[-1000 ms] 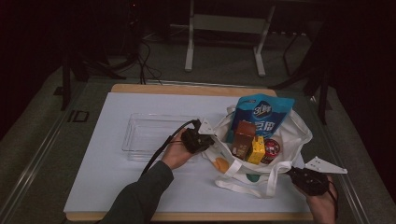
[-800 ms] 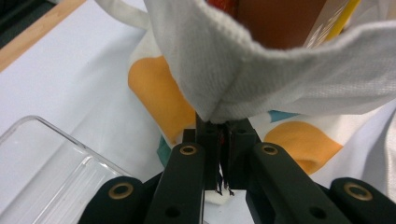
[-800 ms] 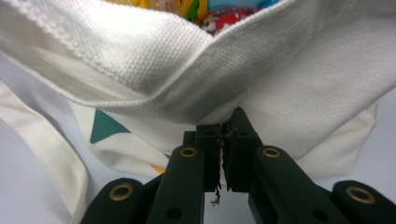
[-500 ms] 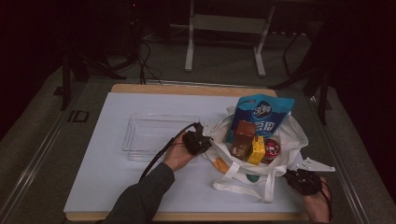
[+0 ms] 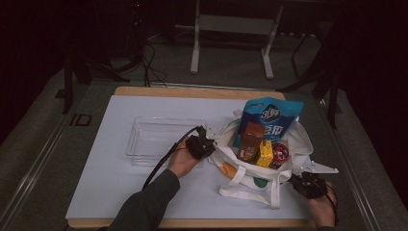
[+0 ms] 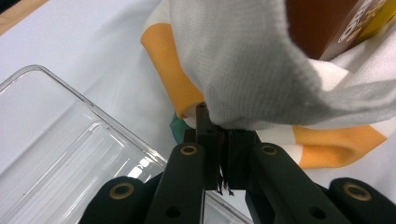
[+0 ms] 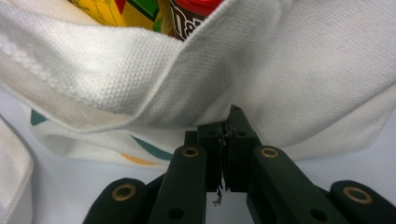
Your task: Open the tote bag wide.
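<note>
I'm seeing white tote bag (image 5: 284, 159) showing orange and teal patches; inside it, blue pouch (image 5: 272, 118), brown box (image 5: 250, 142), yellow carton (image 5: 264, 154).

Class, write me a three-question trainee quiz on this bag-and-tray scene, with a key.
1. True or false: the left gripper is shut on the white canvas tote bag.
2. Which lies left of the bag in the high view: A) clear plastic tray B) blue snack pouch?
3. What does the right gripper pinch?

Key: 1 true. 2 A. 3 The bag's cloth edge.
</note>
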Motion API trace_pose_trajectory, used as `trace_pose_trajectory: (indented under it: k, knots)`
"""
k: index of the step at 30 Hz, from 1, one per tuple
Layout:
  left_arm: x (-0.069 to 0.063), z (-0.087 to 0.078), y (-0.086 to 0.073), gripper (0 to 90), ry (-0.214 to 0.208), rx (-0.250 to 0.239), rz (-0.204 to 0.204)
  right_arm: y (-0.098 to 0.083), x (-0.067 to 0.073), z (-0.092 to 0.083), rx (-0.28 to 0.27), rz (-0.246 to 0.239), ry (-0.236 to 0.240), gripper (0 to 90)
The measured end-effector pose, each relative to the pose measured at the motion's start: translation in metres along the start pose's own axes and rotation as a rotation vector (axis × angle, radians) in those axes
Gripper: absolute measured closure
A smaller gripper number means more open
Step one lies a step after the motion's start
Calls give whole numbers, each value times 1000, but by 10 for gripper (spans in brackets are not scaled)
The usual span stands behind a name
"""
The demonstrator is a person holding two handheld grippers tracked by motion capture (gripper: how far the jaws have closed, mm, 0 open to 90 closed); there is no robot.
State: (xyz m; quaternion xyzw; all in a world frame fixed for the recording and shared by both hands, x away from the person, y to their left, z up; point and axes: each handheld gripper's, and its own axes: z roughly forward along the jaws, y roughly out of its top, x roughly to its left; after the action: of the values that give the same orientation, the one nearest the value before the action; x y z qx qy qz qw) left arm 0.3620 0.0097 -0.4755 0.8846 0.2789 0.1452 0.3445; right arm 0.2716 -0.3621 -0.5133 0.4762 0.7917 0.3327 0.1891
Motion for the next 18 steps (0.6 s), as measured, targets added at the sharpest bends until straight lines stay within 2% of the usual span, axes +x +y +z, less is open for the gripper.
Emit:
trace_pose_trajectory:
  k: [4,7,13,18]
  knots:
    - [2,-2,-1,859,-19,-20,-10,2,2,-5,-10,1,3,864]
    - [4,-5,-3,811,-38,-34,-23,3,2,-11,-21,-3,10,845]
    - [0,-14,-3,699,-58,-56,3,3,2,-26,-49,0,37,729]
    - [-1,-22,-6,659,-69,-85,16,1,1,-39,-63,-8,28,657]
